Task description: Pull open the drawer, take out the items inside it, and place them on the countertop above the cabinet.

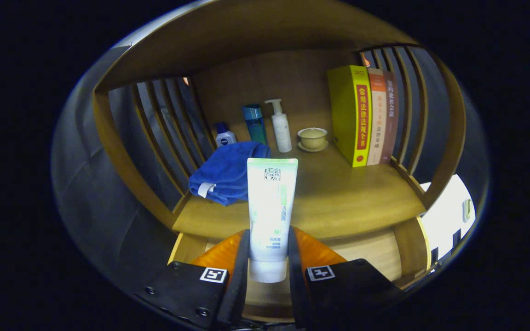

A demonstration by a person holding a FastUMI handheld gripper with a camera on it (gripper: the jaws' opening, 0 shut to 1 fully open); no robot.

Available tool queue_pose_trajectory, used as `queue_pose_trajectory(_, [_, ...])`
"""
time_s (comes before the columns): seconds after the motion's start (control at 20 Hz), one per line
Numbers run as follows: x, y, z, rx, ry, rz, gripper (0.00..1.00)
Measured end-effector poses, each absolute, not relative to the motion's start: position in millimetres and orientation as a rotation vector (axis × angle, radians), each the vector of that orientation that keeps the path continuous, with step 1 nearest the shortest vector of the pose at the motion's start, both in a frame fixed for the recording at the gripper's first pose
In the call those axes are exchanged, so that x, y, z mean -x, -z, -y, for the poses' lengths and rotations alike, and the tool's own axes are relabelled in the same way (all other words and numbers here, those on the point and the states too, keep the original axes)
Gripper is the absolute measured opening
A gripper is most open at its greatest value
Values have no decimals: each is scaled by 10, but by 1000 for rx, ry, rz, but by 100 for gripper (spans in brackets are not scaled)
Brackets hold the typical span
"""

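My gripper is shut on a white and green tube of face wash, which stands cap down between the fingers and rises above them. The tube is held in front of the wooden countertop of the cabinet. A folded blue towel lies on the countertop just beyond the tube, to its left. Below the fingers a pale wooden surface of the cabinet's lower part shows; I cannot tell whether it is the drawer.
At the back of the countertop stand a small blue and white bottle, a teal bottle, a white pump bottle and a lidded cup on a saucer. Three upright books lean at the right. Slatted wooden sides flank the shelf.
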State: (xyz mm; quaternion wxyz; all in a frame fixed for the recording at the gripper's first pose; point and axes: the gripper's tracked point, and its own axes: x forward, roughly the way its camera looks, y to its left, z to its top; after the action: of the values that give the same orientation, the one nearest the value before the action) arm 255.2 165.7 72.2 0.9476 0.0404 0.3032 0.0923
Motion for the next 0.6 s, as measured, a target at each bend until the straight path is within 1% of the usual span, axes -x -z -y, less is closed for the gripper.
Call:
queue_pose_trajectory(0.25, [-3084,-589,-1722,-133,-140,-632,49])
queue_pose_trajectory(0.45, [-3510,-415,-1603,-114,-91,-653,49])
queue_pose_trajectory(0.6, [-3588,-216,-1501,-122,-29,-745,49])
